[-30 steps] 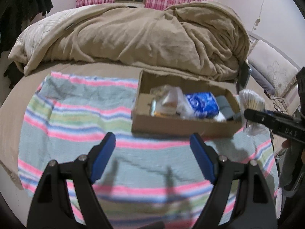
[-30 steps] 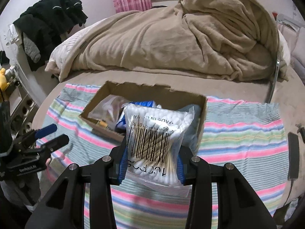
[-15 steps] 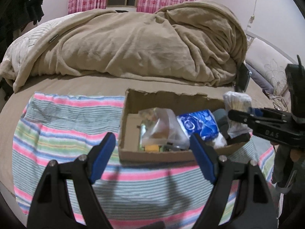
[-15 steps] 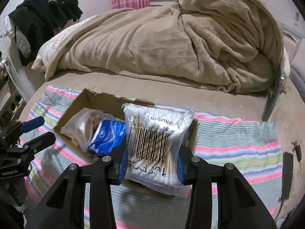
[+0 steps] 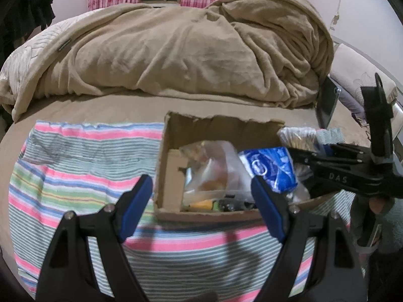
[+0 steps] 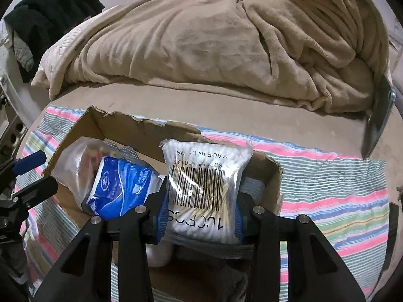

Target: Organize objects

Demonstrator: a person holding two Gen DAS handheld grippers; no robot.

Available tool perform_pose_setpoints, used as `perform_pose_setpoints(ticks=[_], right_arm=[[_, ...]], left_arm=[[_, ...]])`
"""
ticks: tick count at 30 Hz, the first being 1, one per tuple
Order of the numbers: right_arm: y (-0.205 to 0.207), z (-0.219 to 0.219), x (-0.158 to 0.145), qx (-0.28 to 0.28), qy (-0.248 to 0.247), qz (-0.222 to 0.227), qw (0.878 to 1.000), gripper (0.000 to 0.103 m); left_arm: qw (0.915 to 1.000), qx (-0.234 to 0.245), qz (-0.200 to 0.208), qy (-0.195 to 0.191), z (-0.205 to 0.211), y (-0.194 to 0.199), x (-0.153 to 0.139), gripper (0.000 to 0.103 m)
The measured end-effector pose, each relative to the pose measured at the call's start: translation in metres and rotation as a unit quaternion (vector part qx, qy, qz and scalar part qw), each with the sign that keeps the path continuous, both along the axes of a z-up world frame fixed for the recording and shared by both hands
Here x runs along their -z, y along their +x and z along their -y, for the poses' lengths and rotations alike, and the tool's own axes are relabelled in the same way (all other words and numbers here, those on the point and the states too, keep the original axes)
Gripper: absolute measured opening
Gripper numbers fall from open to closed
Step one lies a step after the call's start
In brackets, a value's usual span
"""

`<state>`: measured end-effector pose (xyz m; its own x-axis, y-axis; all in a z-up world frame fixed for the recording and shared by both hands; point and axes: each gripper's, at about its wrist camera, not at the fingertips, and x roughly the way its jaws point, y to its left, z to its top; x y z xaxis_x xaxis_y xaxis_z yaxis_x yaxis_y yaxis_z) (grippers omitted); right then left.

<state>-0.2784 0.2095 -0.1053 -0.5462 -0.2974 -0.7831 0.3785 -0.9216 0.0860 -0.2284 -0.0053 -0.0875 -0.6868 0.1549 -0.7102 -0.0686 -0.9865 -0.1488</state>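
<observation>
While clamped in the right gripper, swab pack overhangs box (seemingly untouched)

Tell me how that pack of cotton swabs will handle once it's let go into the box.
The pack of cotton swabs looks light and soft: the right tongs dent its sides. Its glossy plastic film may slide off the pads. Flat and pillow-like, it should settle in the cardboard box rather than roll.
</observation>
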Motion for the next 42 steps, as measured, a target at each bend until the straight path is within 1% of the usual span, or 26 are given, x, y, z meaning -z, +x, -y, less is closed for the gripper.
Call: perform_pose_setpoints(ticks=[5,8,9,10,12,14,16,25,34,39,41,42], right_arm=[[-0.003,0.000,0.005,0.002,0.004,0.002,1.000,0.046],[-0.001,-0.001,0.002,0.006,-0.006,0.002,1.000,0.052],[0.000,-0.001,0.002,0.006,-0.008,0.001,1.000,0.056],[0.002,-0.001,0.000,0.008,-0.011,0.000,1.000,0.063],[0.007,-0.002,-0.004,0.011,-0.018,-0.002,1.000,0.066],[0.012,-0.004,-0.007,0.014,-0.023,-0.003,1.000,0.067],[0.017,-0.007,-0.011,0.019,-0.028,-0.005,0.999,0.070],[0.061,-0.011,-0.042,0.016,-0.040,-0.032,0.999,0.072],[0.118,-0.015,-0.071,0.007,-0.049,-0.056,0.997,0.072],[0.150,-0.017,-0.081,0.004,-0.052,-0.067,0.996,0.072],[0.164,-0.017,-0.084,0.001,-0.052,-0.073,0.996,0.072],[0.170,-0.016,-0.085,-0.001,-0.052,-0.075,0.996,0.072]], left_arm=[[1.0000,0.001,0.002,-0.003,-0.001,0.001,0.001,0.082],[1.0000,0.003,0.000,-0.007,-0.001,0.005,-0.003,0.082],[1.0000,0.002,-0.002,-0.008,-0.001,0.006,-0.004,0.082],[1.0000,0.002,-0.002,-0.009,0.000,0.008,-0.006,0.082],[1.0000,0.001,-0.003,-0.009,0.001,0.012,-0.009,0.082],[0.9999,0.000,-0.006,-0.009,0.002,0.017,-0.013,0.082],[0.9999,-0.001,-0.007,-0.007,0.002,0.023,-0.017,0.082],[0.9999,-0.004,-0.011,0.003,-0.004,0.055,-0.034,0.082],[0.9996,0.010,-0.026,0.000,-0.013,0.101,-0.056,0.082],[0.9994,0.010,-0.033,-0.001,-0.017,0.127,-0.065,0.082],[0.9993,0.010,-0.034,-0.006,-0.020,0.140,-0.067,0.083],[0.9993,0.010,-0.035,-0.007,-0.021,0.145,-0.068,0.086]])
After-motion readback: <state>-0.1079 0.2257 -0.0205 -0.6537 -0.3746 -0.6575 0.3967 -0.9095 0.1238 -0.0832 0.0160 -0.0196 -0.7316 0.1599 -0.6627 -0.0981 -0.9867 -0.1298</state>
